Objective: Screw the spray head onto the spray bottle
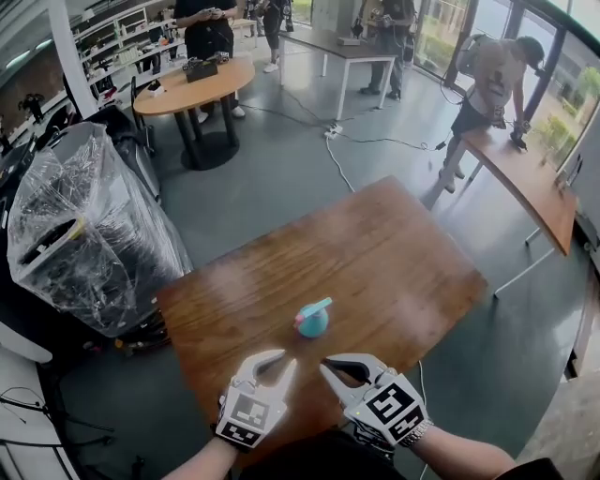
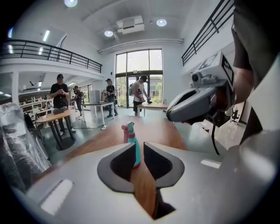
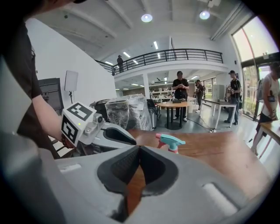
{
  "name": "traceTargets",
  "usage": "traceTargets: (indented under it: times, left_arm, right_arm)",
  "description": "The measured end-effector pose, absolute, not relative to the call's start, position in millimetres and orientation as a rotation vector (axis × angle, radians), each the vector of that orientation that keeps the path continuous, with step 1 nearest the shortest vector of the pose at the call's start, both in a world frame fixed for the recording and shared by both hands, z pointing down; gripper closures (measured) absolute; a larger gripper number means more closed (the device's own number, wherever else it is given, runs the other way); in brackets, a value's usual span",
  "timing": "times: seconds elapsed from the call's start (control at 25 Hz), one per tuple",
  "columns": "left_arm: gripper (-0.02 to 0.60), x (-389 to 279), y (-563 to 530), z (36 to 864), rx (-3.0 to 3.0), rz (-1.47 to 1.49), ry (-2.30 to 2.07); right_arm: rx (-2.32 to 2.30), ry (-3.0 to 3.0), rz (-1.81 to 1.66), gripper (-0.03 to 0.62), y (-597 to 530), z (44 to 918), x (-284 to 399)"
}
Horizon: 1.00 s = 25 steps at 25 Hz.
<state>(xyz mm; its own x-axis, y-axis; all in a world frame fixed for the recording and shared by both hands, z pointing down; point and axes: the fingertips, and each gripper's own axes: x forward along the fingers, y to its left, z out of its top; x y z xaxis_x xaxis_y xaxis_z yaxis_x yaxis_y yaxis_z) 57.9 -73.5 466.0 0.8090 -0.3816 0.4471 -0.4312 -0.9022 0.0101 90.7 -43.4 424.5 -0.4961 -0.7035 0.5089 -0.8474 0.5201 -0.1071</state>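
Spray bottle (image 1: pixel 312 319), spray head on top, upright on wooden table (image 1: pixel 394 253) just beyond both tongs: left gripper (image 1: pixel 284 362) narrowly parted and empty, right gripper (image 1: pixel 326 364) closed tip-to-tip on nothing.

- A brown wooden bench (image 1: pixel 403 244) sits at an angle on a grey floor.
- A teal spray bottle (image 1: pixel 312 323) stands upright on the bench. It is nearer the near edge than the far one and about midway between the side edges.
- The spray head (image 1: pixel 317 306) sits on top of the bottle.
- The left tongs (image 1: pixel 287 359) hover over the near edge with their tips a little apart, short of the bottle.
- The right tongs (image 1: pixel 325 364) are just beside them, tips together.
- A plastic-wrapped bundle (image 1: pixel 84 225) stands beyond the bench's left corner.
- A round table (image 1: pixel 192 89) stands well past the far edge, with a person (image 1: pixel 208 28) behind it.
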Motion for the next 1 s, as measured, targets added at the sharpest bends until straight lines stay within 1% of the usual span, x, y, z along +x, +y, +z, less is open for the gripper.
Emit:
traceTargets:
  times: [0.08, 0.16, 0.48, 1.0]
  left_arm:
    - [0.547, 52, -65, 451, 2.894, 0.642, -0.627]
    - [0.566, 47, -60, 441, 2.893, 0.628, -0.602]
    - [0.566, 40, -41, 422, 2.883, 0.558, -0.462]
    - [0.566, 40, -31, 416, 2.873, 0.499, -0.407]
  right_arm:
    - [1.314, -2.357, 0.478, 0.600, -42, 422, 82]
    - [1.340, -2.355, 0.470, 0.601, -40, 421, 73]
    - [1.473, -2.320, 0.476, 0.602, -31, 417, 51]
    - [1.593, -2.250, 0.440, 0.602, -20, 413, 59]
